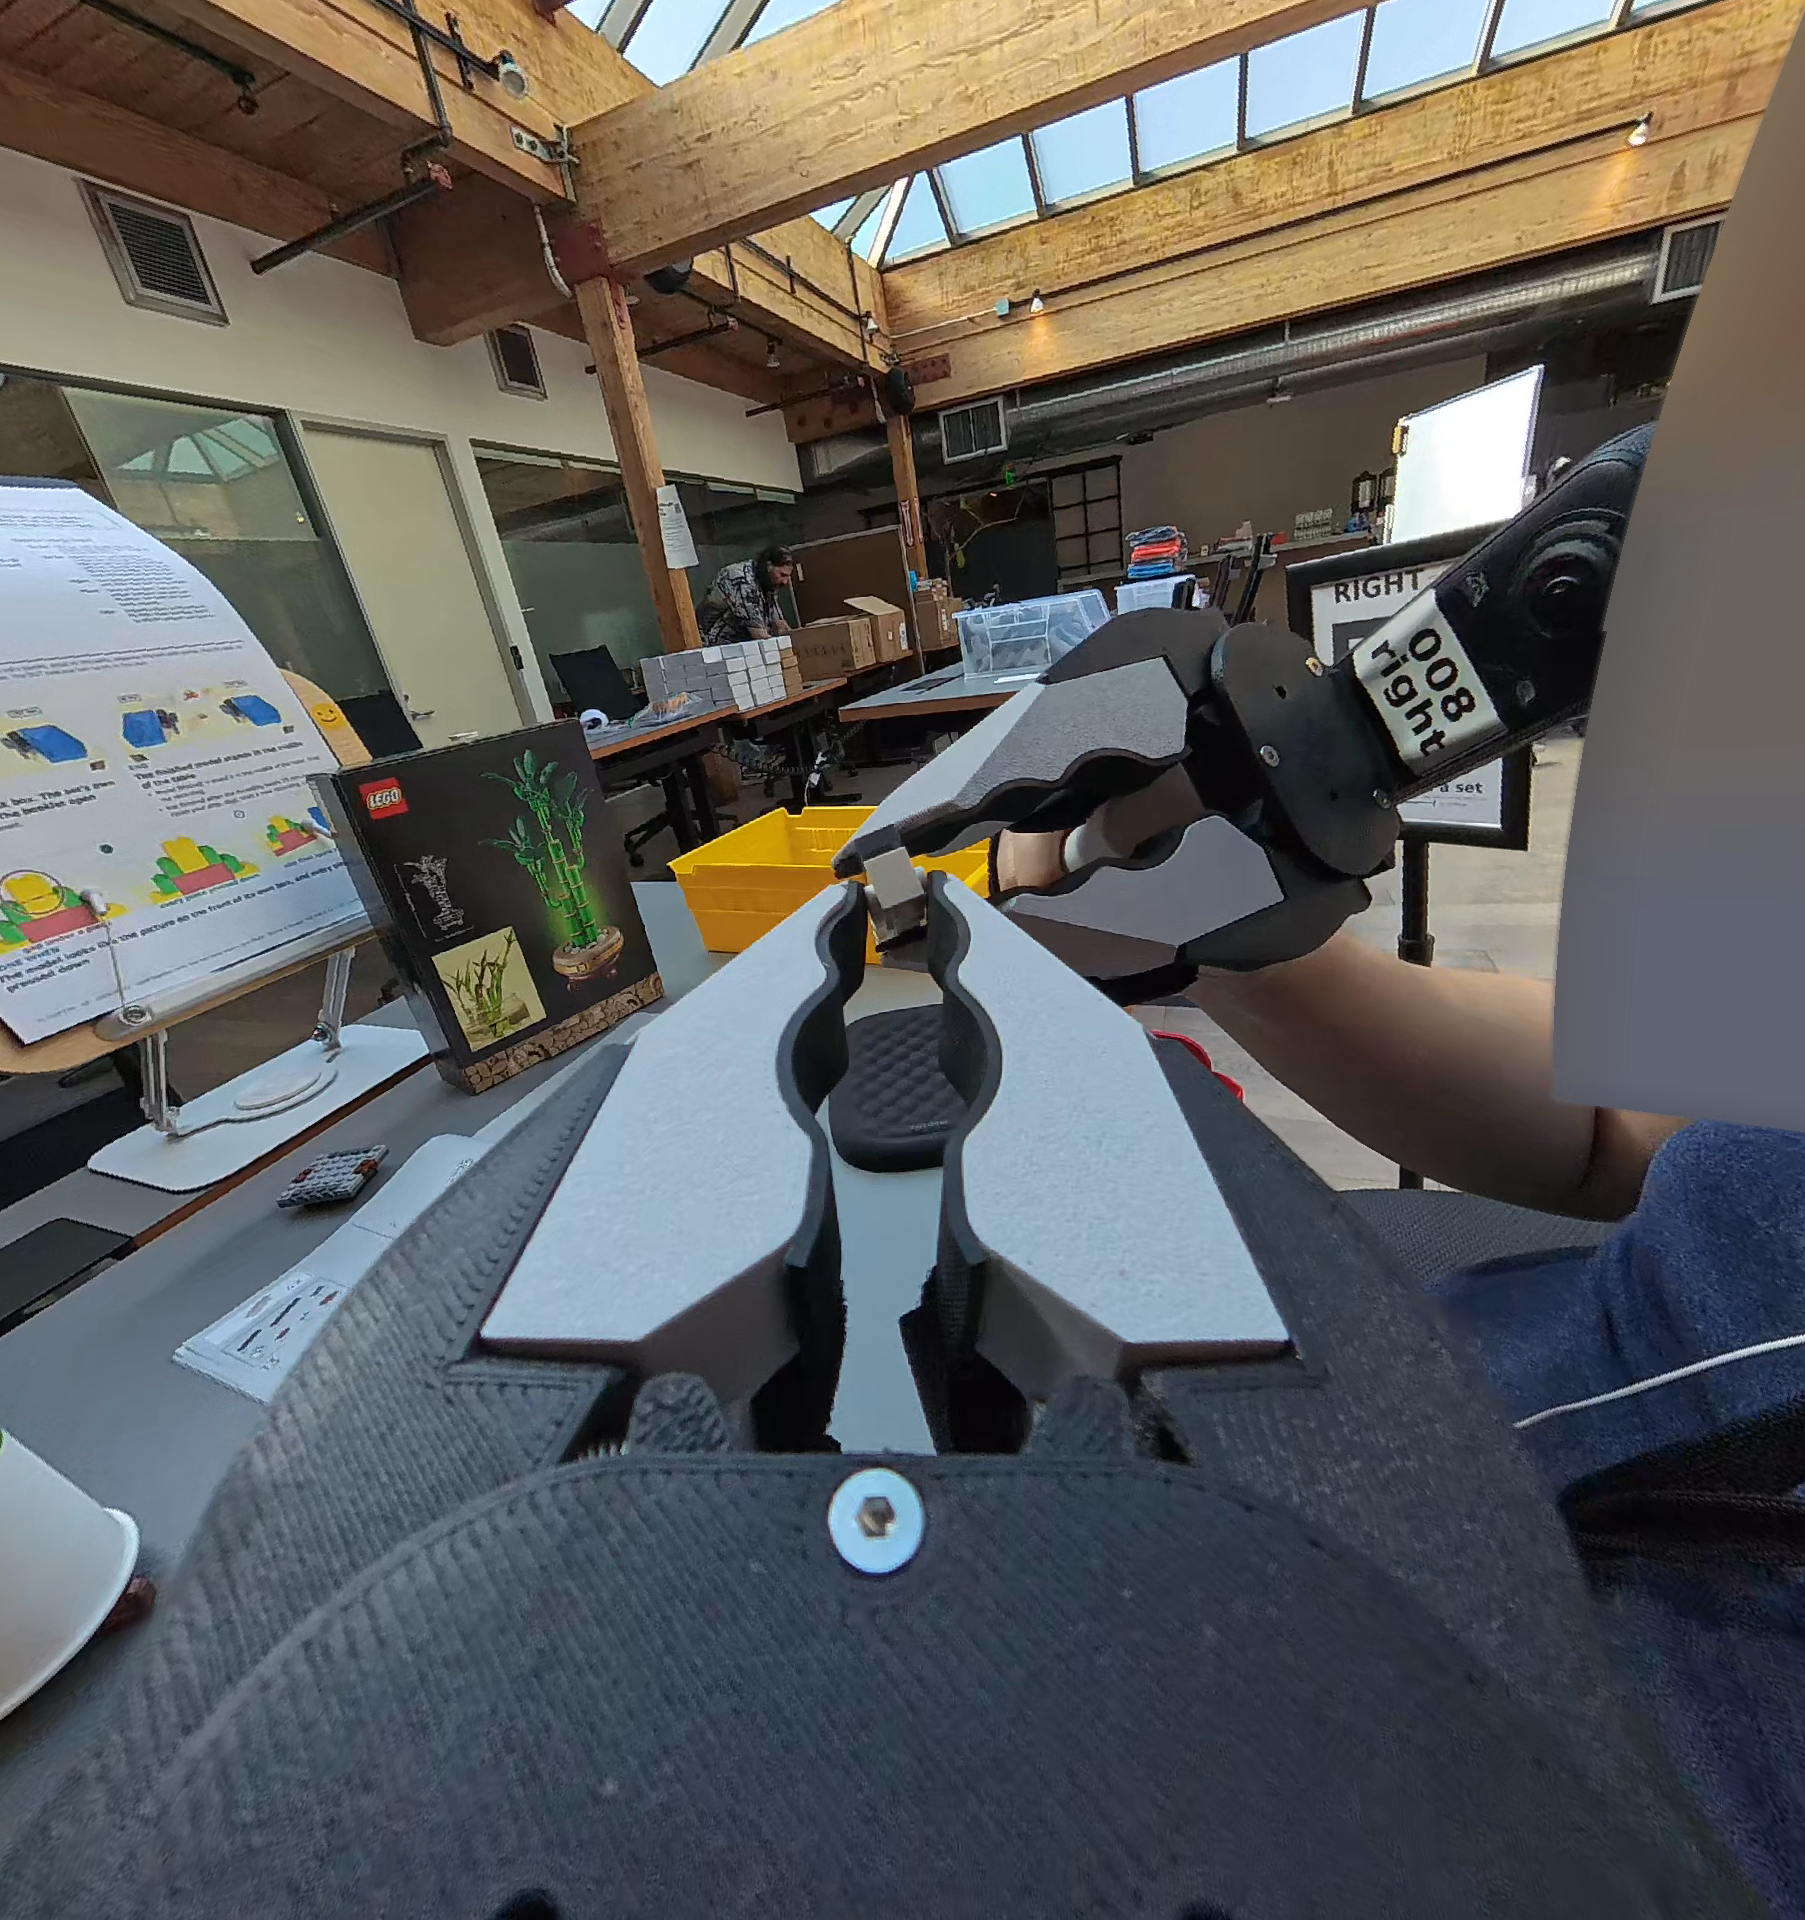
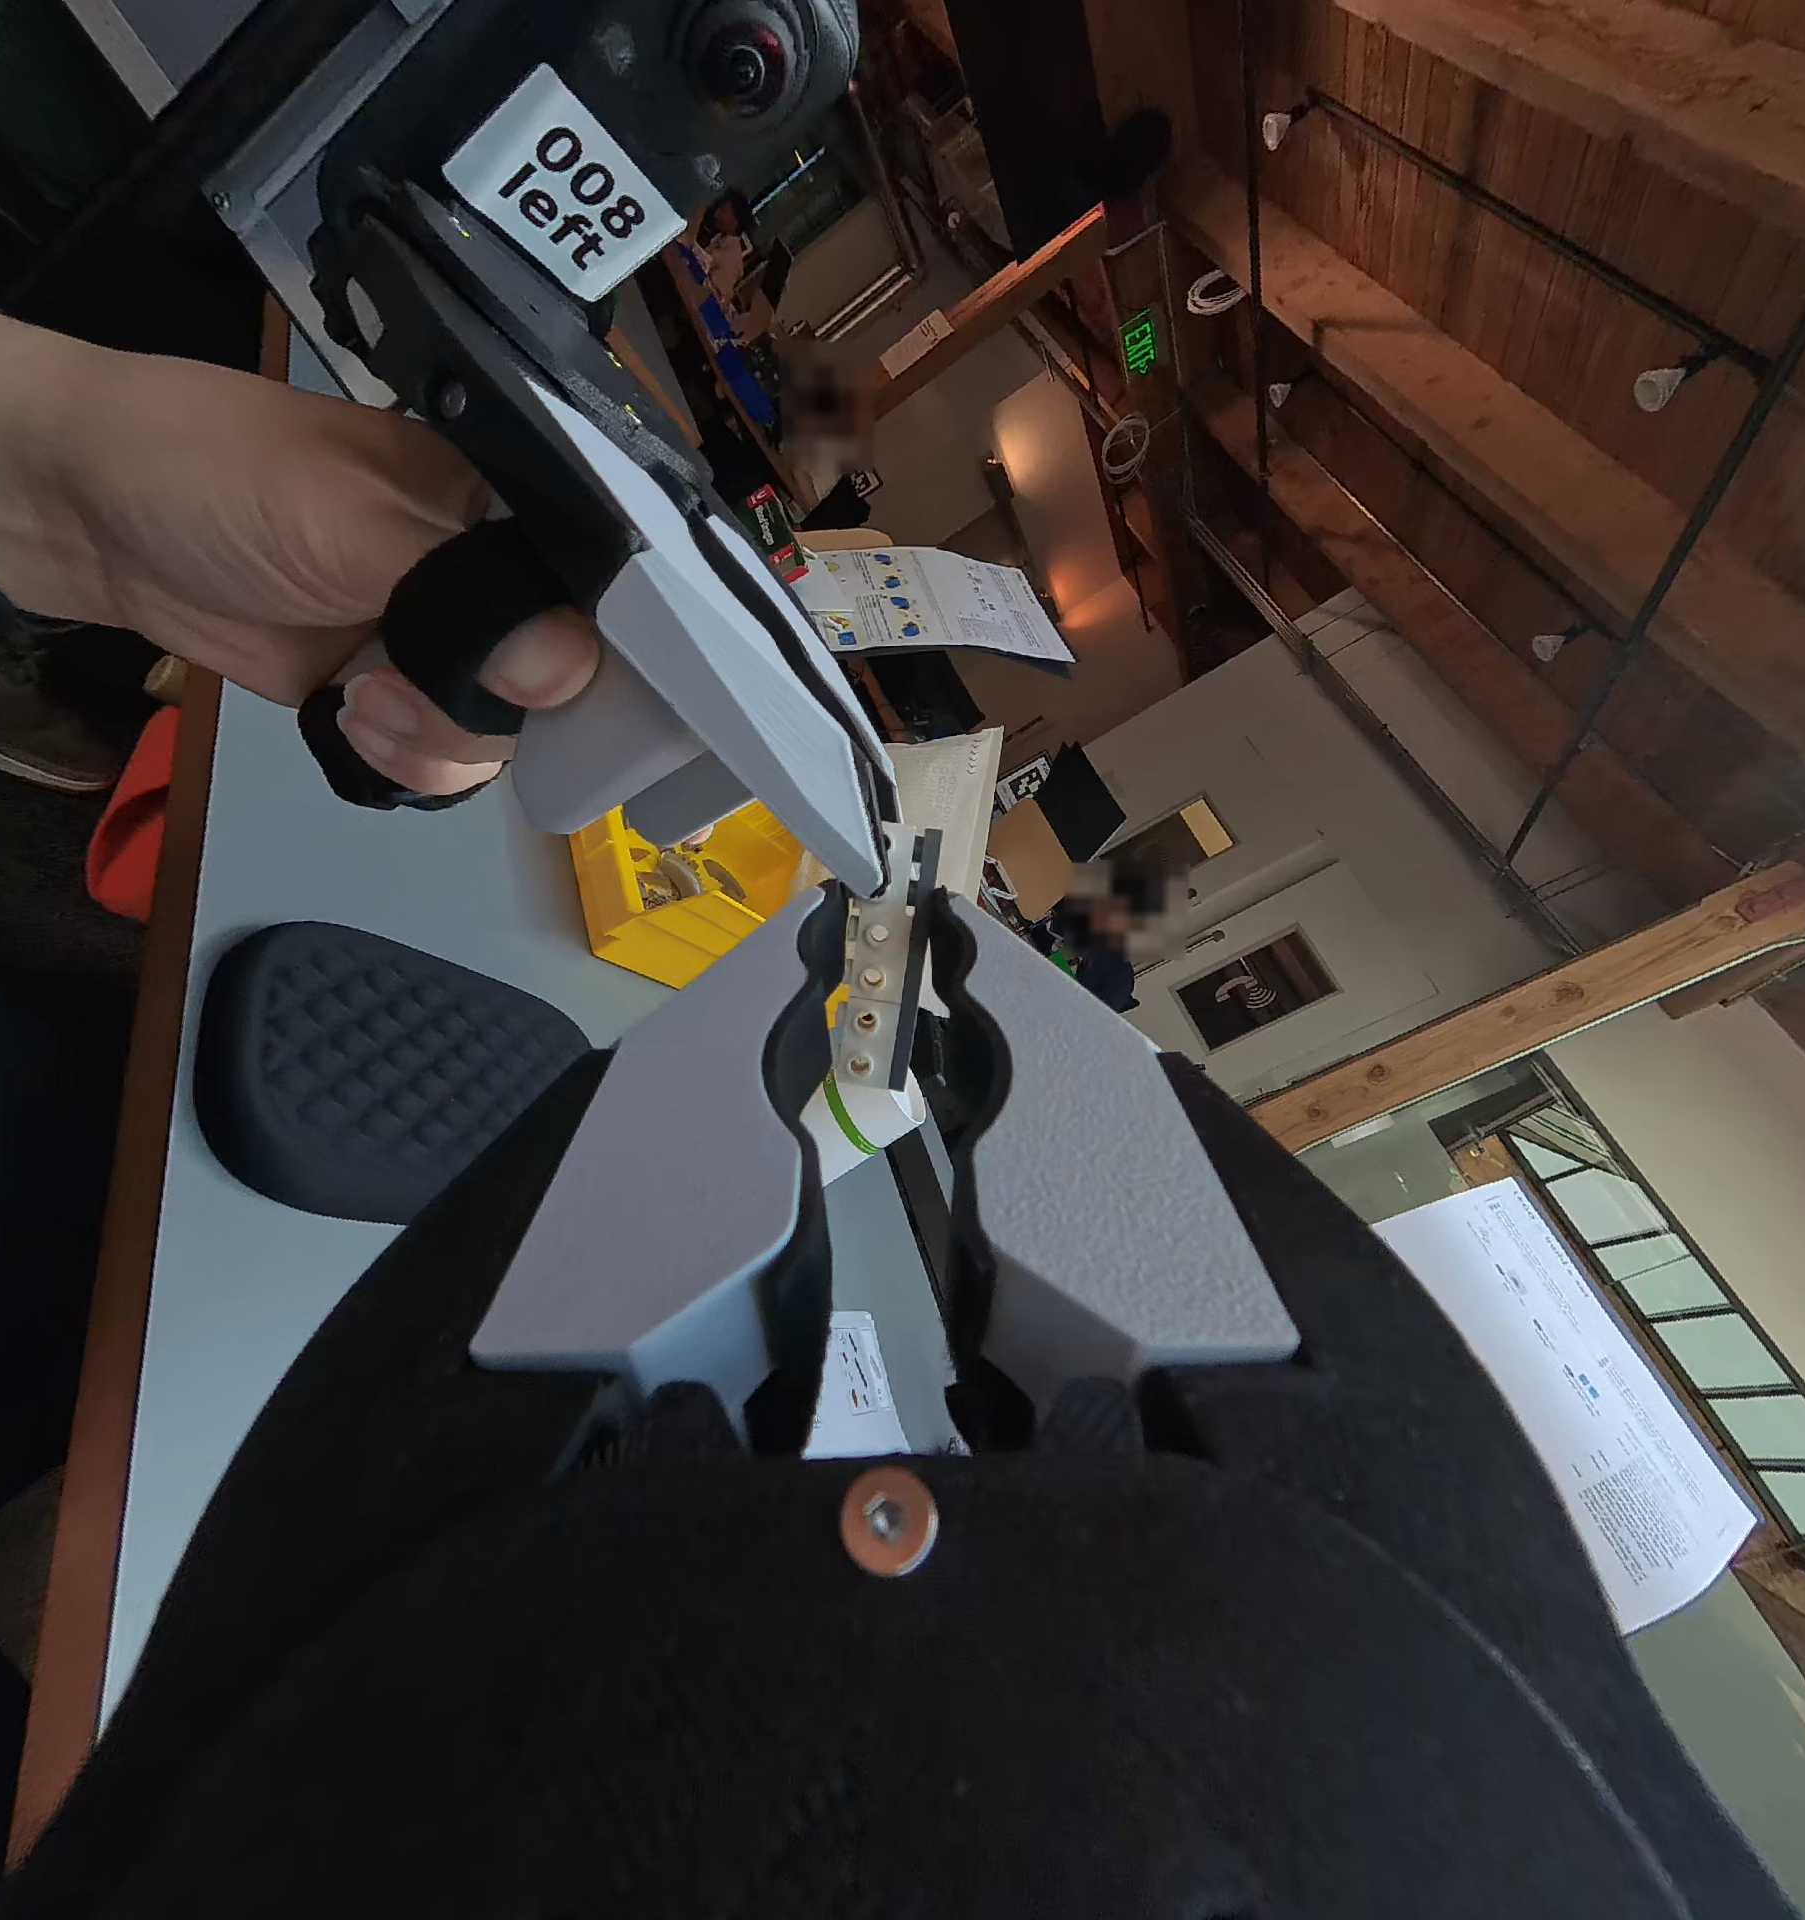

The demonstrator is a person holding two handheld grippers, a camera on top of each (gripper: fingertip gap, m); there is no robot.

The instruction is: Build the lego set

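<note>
meeting above the table [image 1: 77, 1382], the two grippers share one small lego assembly [image 1: 893, 896]. seen from the left wrist view, the left gripper [image 1: 896, 906] has its fingers drawn narrow around the tan-and-grey piece, pinching it at the very tips, while the right gripper [image 1: 882, 868] comes in from the right with its fingertips pressed on the same piece from above. seen from the right wrist view, the right gripper [image 2: 882, 920] is closed narrow on a stack of a tan studded plate [image 2: 870, 992] and a dark plate edge [image 2: 917, 971], held upright between its pads, and the left gripper [image 2: 882, 868] touches the top end of that stack. a hand [image 2: 212, 561] holds the left tool. below sit a yellow tray [image 1: 763, 873], a black textured pad [image 1: 893, 1081], the lego box [image 1: 503, 894] standing upright beside an instruction sheet on a stand [image 1: 98, 748], and a small dark brick piece [image 1: 335, 1176] lying flat near a white cup [image 1: 4, 1548]
</note>
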